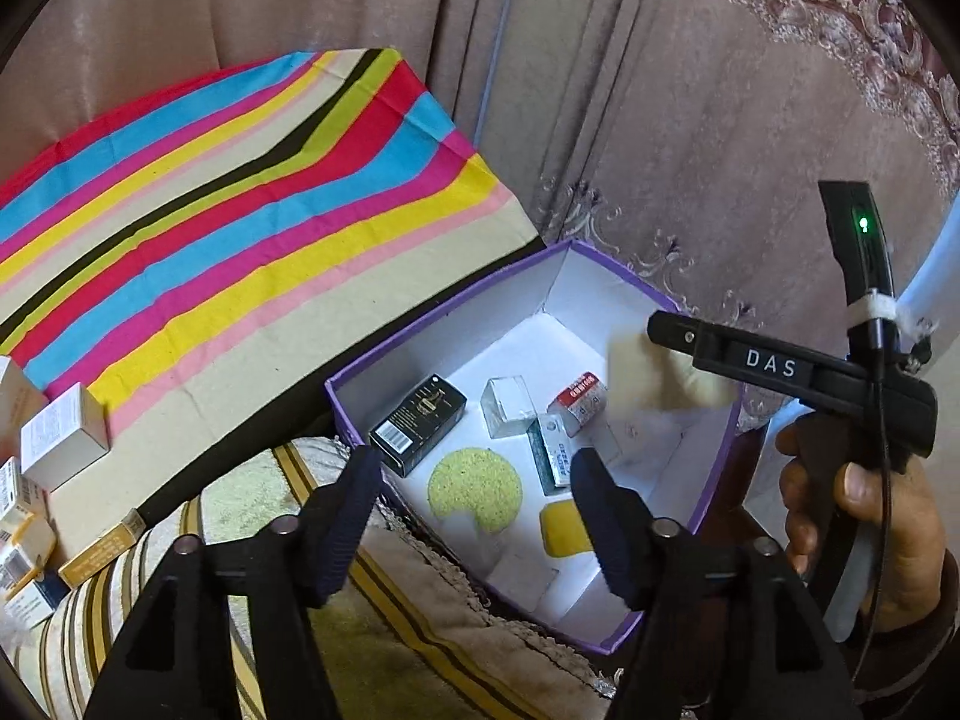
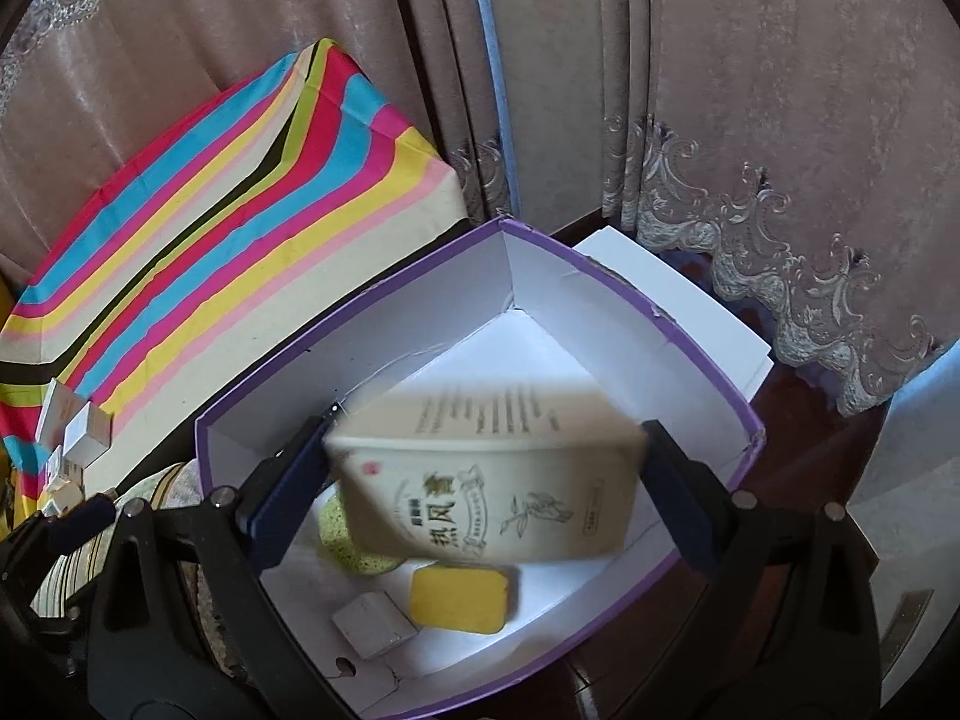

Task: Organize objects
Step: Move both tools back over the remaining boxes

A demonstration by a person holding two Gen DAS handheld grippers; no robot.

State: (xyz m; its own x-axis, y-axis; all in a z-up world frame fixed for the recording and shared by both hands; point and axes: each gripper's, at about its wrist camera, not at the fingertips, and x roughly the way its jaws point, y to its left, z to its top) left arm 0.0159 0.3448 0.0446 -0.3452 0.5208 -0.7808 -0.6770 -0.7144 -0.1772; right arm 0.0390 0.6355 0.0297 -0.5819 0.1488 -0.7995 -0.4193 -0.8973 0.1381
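Looking down from the left wrist: left gripper (image 1: 474, 516) hangs over the near edge of the purple-rimmed box (image 1: 708, 480), jaws spread apart with nothing between them. Inside the box, on its white floor: a black carton (image 1: 418, 423), a clear-wrapped small box (image 1: 509, 406), a red-and-white packet (image 1: 579, 401), a green-and-white packet (image 1: 549, 450), a round green sponge (image 1: 475, 490) and a yellow sponge (image 1: 563, 527). More small cartons (image 1: 63, 437) sit on the striped cloth (image 1: 240, 210) at left. A hand (image 1: 864, 504) at right grips the other tool. From the right wrist: right gripper (image 2: 486, 468) is clamped on a beige carton with printed characters (image 2: 498, 486), held above the box's (image 2: 708, 558) interior, blurred. Below it the yellow sponge (image 2: 459, 597) and a grey cube (image 2: 375, 624) lie on the floor.
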